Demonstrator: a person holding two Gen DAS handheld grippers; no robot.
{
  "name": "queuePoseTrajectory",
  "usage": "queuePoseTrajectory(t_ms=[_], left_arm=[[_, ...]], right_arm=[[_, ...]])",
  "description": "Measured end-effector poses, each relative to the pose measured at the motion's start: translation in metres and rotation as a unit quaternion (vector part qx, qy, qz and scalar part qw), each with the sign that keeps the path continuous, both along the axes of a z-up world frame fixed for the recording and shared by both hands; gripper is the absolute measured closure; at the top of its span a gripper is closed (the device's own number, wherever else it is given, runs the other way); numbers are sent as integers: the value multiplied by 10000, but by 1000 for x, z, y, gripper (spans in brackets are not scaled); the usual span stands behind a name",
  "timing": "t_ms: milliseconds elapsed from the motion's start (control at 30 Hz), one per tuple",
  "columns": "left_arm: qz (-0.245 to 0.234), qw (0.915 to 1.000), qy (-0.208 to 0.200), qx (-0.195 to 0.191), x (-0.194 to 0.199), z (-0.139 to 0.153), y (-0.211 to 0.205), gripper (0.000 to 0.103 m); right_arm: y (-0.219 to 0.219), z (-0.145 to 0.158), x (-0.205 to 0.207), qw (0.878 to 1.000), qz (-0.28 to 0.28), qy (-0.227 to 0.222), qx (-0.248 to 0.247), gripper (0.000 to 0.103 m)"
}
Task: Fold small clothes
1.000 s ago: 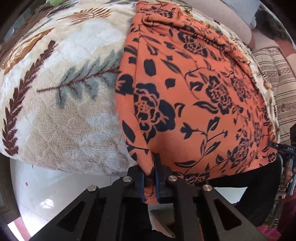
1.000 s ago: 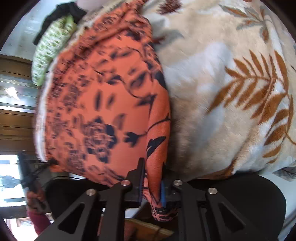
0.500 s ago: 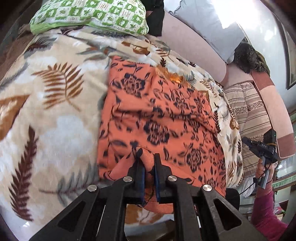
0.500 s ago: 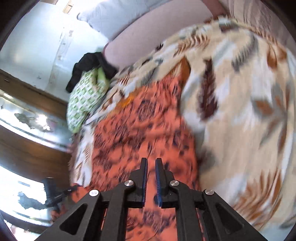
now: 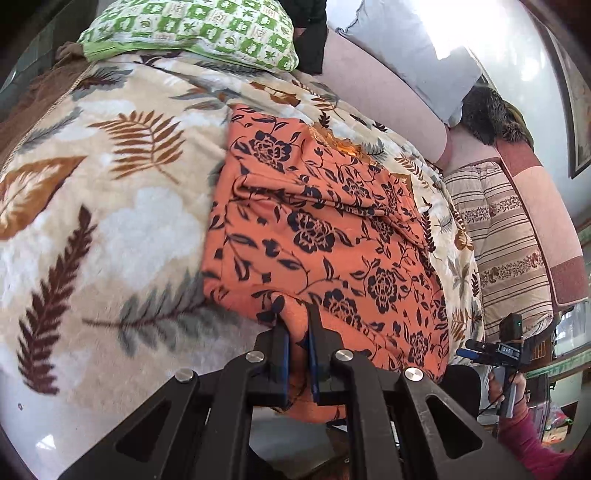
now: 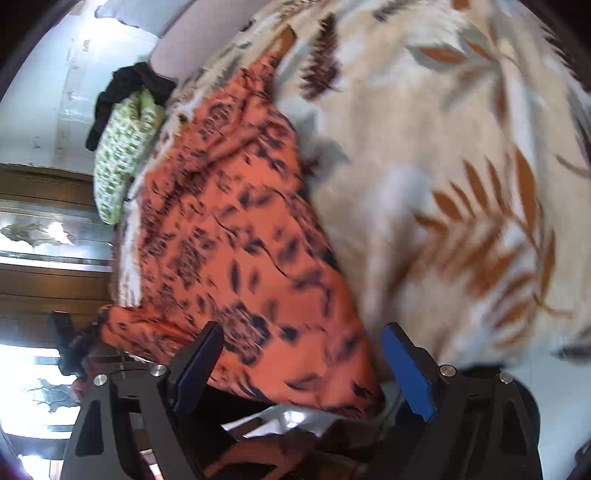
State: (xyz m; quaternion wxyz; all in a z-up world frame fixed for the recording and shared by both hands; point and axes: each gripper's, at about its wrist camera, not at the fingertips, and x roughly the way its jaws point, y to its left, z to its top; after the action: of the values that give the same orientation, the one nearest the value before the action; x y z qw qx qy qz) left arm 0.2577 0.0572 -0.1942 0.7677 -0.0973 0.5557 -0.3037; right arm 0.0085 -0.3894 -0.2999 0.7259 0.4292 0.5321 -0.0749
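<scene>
On leaf-print blanket (image 5: 110, 221), orange floral garment (image 5: 314, 229), no legible writing

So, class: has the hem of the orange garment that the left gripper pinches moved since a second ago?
Yes. The left gripper, shut on the orange garment, has carried the hem from the blanket's near edge up over it, toward the green pillow.

Bare blanket (image 5: 110, 221) lies open left of the left jaws; green pillow (image 5: 192, 33) blocks far ahead.
</scene>
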Motion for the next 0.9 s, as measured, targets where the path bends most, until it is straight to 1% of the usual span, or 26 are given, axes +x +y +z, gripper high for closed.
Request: queuePoseTrajectory(t_ms=[67, 133, 167, 200, 233, 267, 300, 333, 367, 400, 433, 467, 500, 600, 667, 800, 900], left_arm=[[21, 10000, 16, -21, -10, -1, 5, 95], [56, 10000, 54, -54, -18, -3, 9, 95], [76, 9999, 74, -77, -21, -4, 11, 95], [92, 9999, 85, -91, -24, -4, 12, 95], [106, 9998, 92, -108, -27, -5, 14, 95], [119, 9998, 96, -120, -30, -4, 16, 95], [129, 9998, 100, -128, -32, -4, 18, 95], [134, 9998, 97, -134, -34, -4, 20, 95], [140, 9998, 91, -130, -35, -2, 22, 95], [150, 9998, 85, -124, -37, -2, 24, 95], [163, 9998, 84, -119, -37, -1, 26, 95], [180, 9997, 88, -115, -37, -1, 28, 95], [215, 9996, 91, -126, -36, -1, 31, 95], [338, 9992, 90, -205, -30, 1, 38, 95], [412, 9987, 103, -291, -23, 4, 43, 95], [535, 9982, 38, -284, 4, 16, 47, 95], [591, 9980, -19, -234, 37, 27, 42, 95]], right_arm=[[4, -14, -10, 9997, -137, 105, 160, 15], [9, -26, -15, 9997, -202, 131, 92, 15], [14, -32, -18, 9997, -206, 157, 38, 17], [19, -39, -20, 9995, -203, 253, 35, 26], [24, -49, -21, 9990, -245, 365, 92, 33], [28, -55, -22, 9985, -304, 450, 114, 44], [34, -59, -23, 9980, -316, 547, -11, 52], [40, -57, -23, 9976, -213, 614, -238, 56], [45, -53, -21, 9972, -101, 630, -395, 66], [49, -46, -22, 9972, 3, 589, -452, 83], [51, -39, -23, 9975, 69, 523, -471, 93], [53, -30, -23, 9972, 148, 469, -570, 96], [55, -21, -22, 9969, 236, 402, -628, 96], [52, 3, -15, 9992, 330, 50, -240, 96], [48, 20, -7, 9991, 306, -282, -99, 96], [25, 53, 28, 9959, 66, -905, -8, 96], [2, 72, 68, 9915, -177, -1268, -226, 97]])
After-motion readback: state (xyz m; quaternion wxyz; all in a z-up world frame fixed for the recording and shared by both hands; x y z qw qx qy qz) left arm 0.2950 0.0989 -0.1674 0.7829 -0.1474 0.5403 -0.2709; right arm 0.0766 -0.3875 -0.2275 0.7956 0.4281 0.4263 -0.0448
